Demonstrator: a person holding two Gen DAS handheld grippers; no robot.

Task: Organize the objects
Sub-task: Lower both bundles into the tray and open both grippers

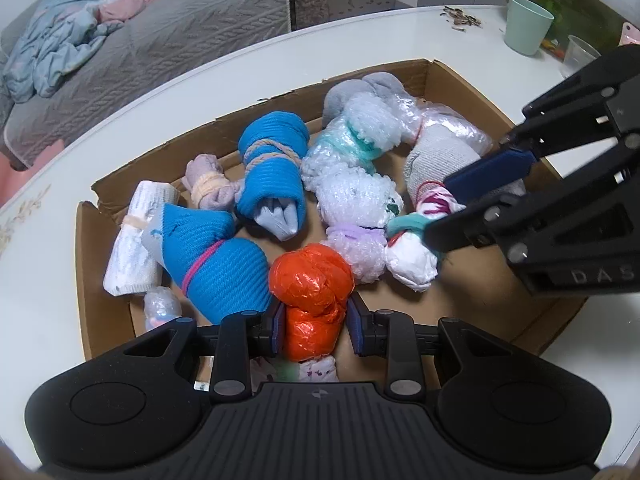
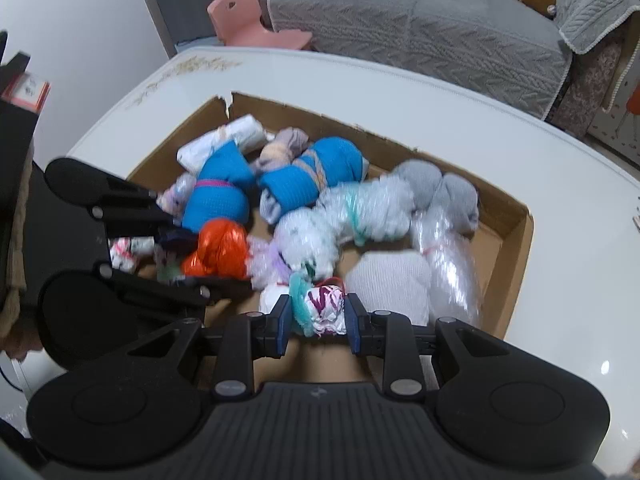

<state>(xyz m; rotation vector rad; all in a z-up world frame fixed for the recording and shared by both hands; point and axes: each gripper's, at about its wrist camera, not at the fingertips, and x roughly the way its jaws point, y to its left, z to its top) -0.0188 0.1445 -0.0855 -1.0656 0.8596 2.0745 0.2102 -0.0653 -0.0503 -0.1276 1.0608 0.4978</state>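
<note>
A shallow cardboard box (image 1: pixel 472 292) sits on the white surface (image 1: pixel 56 288) and holds a crowd of tied bundles. The left claw (image 1: pixel 316 326) is closed on the single orange plastic bundle (image 1: pixel 310 280), its two blue pads pressing the lower half from either side, near the box's front edge. The right claw (image 2: pixel 316 322) is closed on one white bundle with purple marks and a teal band (image 2: pixel 320 306); in the left wrist view that bundle (image 1: pixel 412 256) lies low in the box, right beside a bubble-wrap one.

Two blue knitted bundles are in the box: one with a pink band (image 1: pixel 216 268) and one tied with pale braided cord (image 1: pixel 272 168). Beside them lie one white rolled bundle (image 1: pixel 132 248) and one small mauve bundle (image 1: pixel 208 188). At least three bubble-wrap bundles (image 1: pixel 352 184) lie across the middle, though they overlap and the count is uncertain. One grey sock bundle (image 1: pixel 360 88) sits at the far corner, and a second one, half in clear wrap (image 1: pixel 440 152), just beside it.

At the far end of the surface stand one green cup (image 1: pixel 526 24) and one clear cup (image 1: pixel 578 56). One grey sofa (image 2: pixel 460 36) behind carries crumpled cloth.
</note>
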